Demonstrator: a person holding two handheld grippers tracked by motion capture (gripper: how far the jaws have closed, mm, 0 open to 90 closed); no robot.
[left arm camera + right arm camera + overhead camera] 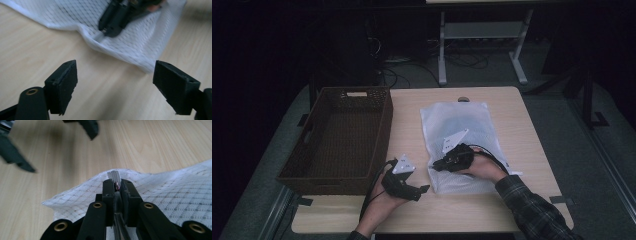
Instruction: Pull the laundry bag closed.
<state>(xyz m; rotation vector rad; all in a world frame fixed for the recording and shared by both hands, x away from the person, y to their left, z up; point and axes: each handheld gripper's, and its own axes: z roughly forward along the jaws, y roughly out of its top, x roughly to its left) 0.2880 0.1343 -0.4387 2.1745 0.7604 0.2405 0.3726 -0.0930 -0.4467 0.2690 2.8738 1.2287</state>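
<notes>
A white mesh bag (457,125) lies flat on the wooden table (522,130), right of centre. My right gripper (435,165) rests on the bag's near left corner, its jaws shut on the bag's grey zipper (115,175), with a small pinkish piece pinched between the pads. The mesh (175,195) bunches up slightly around the right gripper (117,183). My left gripper (424,190) hovers just off that corner, over bare wood, and points at it. In the left gripper view the left gripper (115,68) stands open, nothing between its pads, and the bag's edge (140,42) lies just beyond them.
A dark woven basket (384,125), with nothing visible inside, stands on the table's left side, close to the left hand. A small round cable hole (463,99) sits at the table's far edge. Desk legs and cables are on the floor behind.
</notes>
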